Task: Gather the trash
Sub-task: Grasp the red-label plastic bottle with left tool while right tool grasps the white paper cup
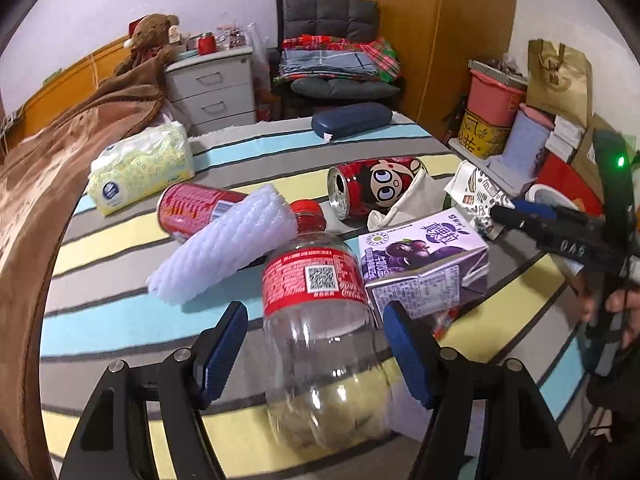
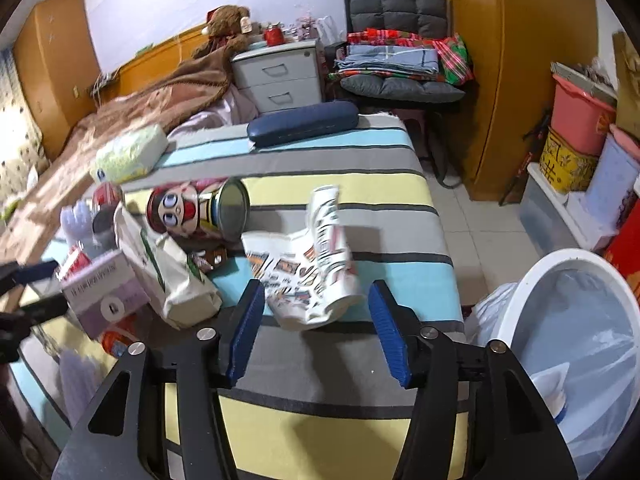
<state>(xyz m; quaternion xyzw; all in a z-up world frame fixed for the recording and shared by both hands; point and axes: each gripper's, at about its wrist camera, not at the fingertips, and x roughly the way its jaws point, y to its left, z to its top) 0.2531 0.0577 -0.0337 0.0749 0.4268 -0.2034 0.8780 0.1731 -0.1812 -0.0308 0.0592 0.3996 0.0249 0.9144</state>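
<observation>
Trash lies on a striped cloth. In the left wrist view my left gripper is open, its blue pads either side of an empty clear bottle with a red label, not touching it. Beside it lie a purple juice carton, white foam netting, a red can and a cartoon can. In the right wrist view my right gripper is open around the near end of a crumpled printed paper cup. The cartoon can and a cream bag lie to its left.
A white trash bin with a clear liner stands off the table's right edge. A tissue pack and a blue glasses case lie at the far side. A bed with a brown blanket, drawers and a chair lie beyond.
</observation>
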